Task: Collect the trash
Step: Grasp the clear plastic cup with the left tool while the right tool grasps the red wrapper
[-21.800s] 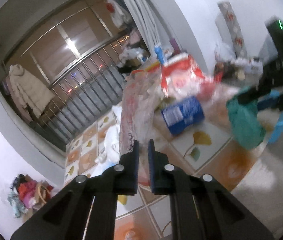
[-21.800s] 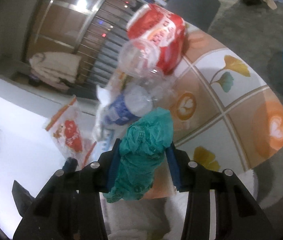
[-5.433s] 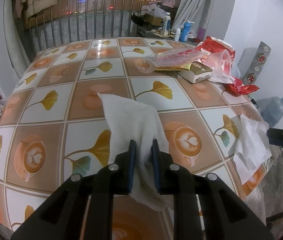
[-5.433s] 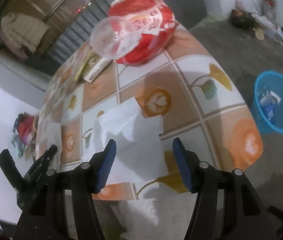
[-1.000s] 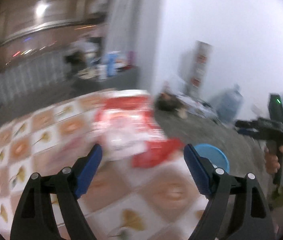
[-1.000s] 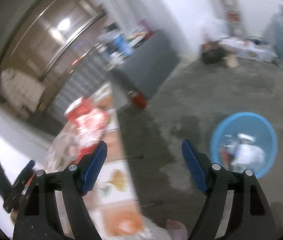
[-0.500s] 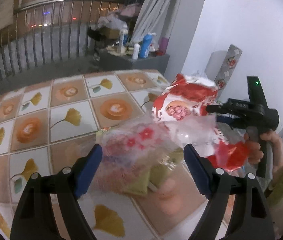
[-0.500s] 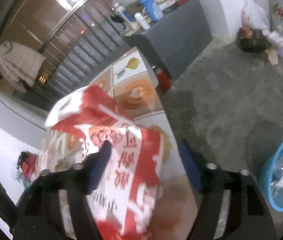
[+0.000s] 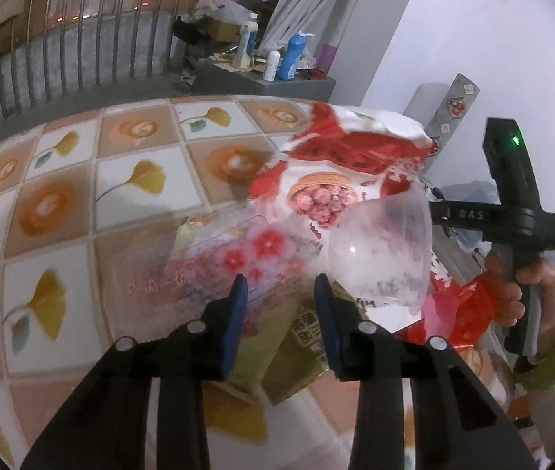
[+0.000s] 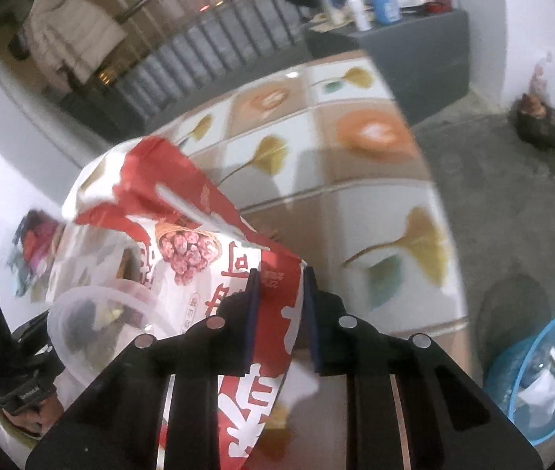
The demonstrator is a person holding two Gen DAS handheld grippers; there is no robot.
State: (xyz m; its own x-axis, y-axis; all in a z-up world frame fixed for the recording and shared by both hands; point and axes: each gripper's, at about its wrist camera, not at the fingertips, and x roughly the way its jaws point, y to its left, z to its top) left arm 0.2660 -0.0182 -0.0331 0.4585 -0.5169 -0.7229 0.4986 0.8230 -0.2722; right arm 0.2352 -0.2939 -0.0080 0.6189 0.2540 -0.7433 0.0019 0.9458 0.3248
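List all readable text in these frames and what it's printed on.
"8AS": on the black bar of the right gripper's body, left wrist view; the first character is uncertain.
Large white Chinese characters on the red snack bag: too blurred to read for certain.
Yellow carton: dark print, too blurred.
Clear plastic bag: faint red writing, unreadable.
Bottles on the grey cabinet: labels too small.

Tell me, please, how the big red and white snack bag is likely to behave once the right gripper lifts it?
The red and white snack bag looks crumpled and thin, so it will probably flop and sag. The right gripper is closing on one edge only, so the bag may swing. The clear plastic cup resting against it could roll off.
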